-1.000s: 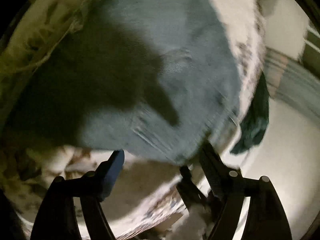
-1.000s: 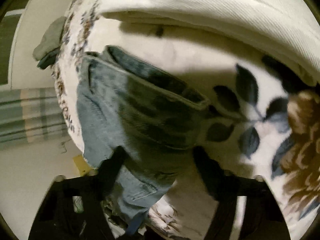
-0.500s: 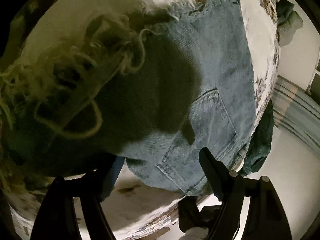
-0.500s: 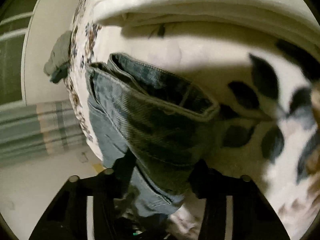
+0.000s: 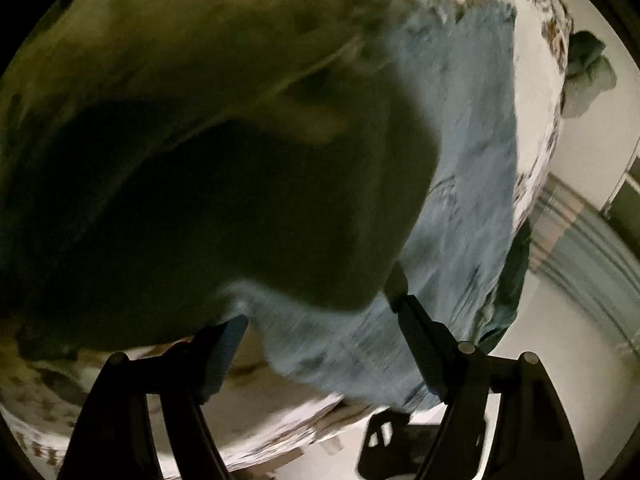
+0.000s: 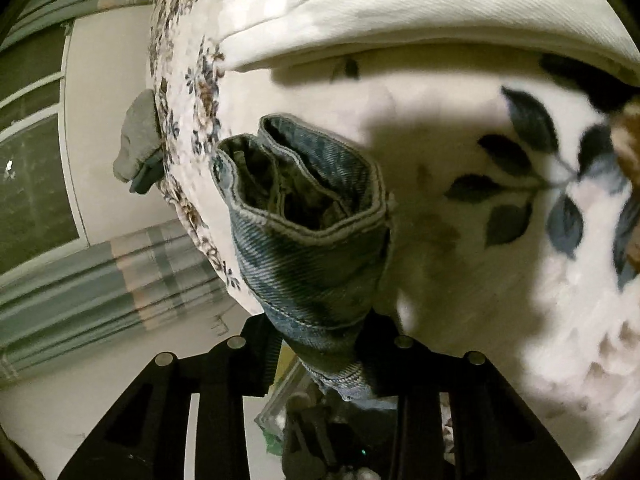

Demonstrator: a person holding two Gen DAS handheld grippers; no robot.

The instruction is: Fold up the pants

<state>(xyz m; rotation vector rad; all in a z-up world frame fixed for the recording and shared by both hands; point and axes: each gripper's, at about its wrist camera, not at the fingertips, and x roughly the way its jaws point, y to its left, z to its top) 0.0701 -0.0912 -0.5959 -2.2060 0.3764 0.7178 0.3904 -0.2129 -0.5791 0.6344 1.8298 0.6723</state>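
Note:
Blue denim pants [image 5: 472, 208] lie on a floral bedspread [image 5: 536, 128]. In the left wrist view a dark, blurred fold of cloth [image 5: 224, 216] hangs close to the lens and hides much of them. My left gripper [image 5: 320, 332] is open just above the denim near the bed's edge. In the right wrist view my right gripper [image 6: 324, 344] is shut on the pants' bunched waistband [image 6: 308, 248], whose open top faces the lens above the bedspread [image 6: 460, 216].
A white folded duvet [image 6: 400, 8] lies at the back of the bed. A grey-green cloth [image 6: 136, 140] hangs over the bed's edge, also seen in the left wrist view [image 5: 588, 72]. A striped curtain [image 6: 100, 280] and pale floor lie beyond the bed.
My right gripper has closed on the waistband and bunched it into a tube. The left view has shifted; the dark cloth now fills more of it, and the left gripper stays open.

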